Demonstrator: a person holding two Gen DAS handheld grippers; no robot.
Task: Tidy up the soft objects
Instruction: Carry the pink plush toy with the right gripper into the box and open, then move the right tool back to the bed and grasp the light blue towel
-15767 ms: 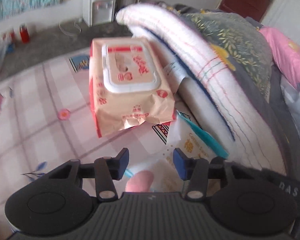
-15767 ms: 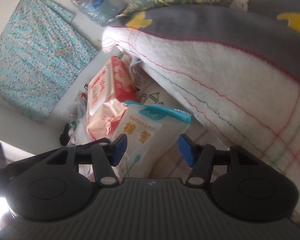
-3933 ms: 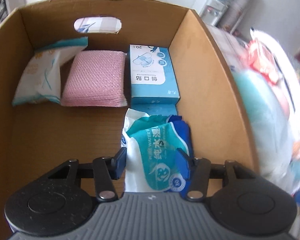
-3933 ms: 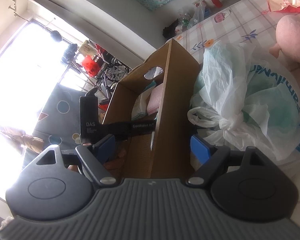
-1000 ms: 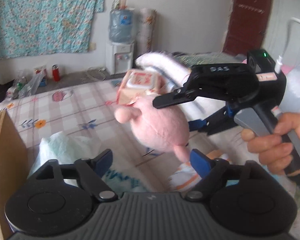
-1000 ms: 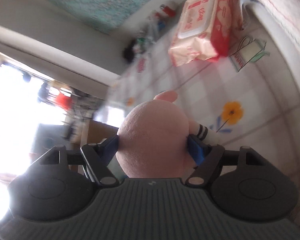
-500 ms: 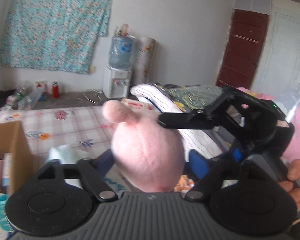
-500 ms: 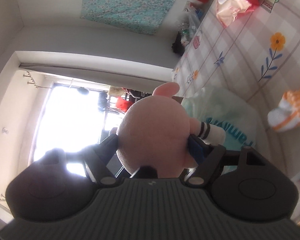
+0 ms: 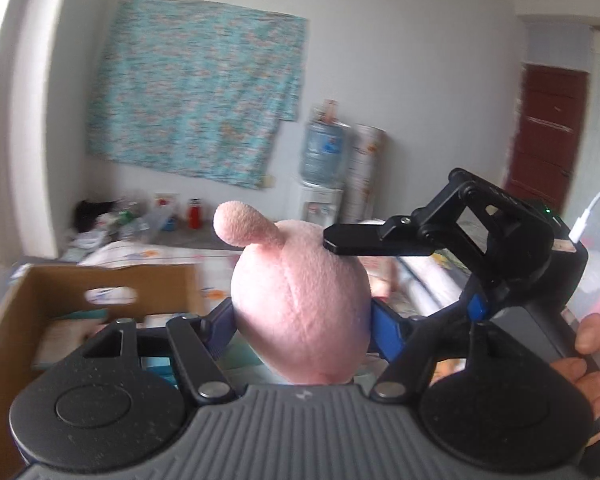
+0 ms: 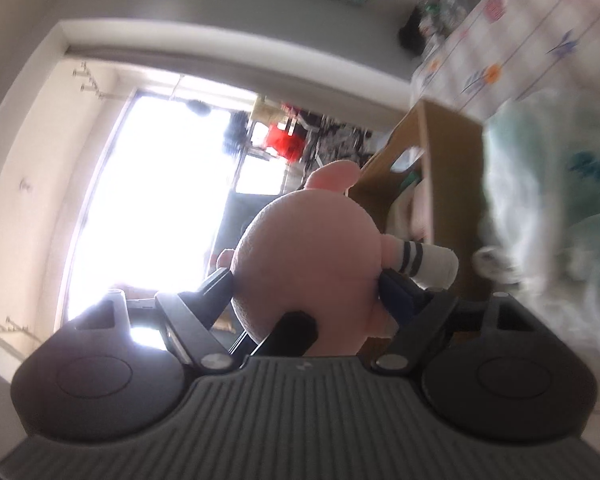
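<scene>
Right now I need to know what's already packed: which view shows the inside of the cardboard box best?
The left wrist view: it looks over the cardboard box rim at blurred packs inside. The right wrist view shows only its outer wall and handle cutout edge-on.

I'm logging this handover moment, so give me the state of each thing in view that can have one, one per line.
Pink plush toy: lifted in the air, gripped from two sides.
Left gripper: jaws have just been closing, pressed on the plush toy's sides.
Right gripper: jaws have just been opening, pads still against the toy.
Cardboard box: open at the top, items inside.
Red-brown door: shut.
</scene>
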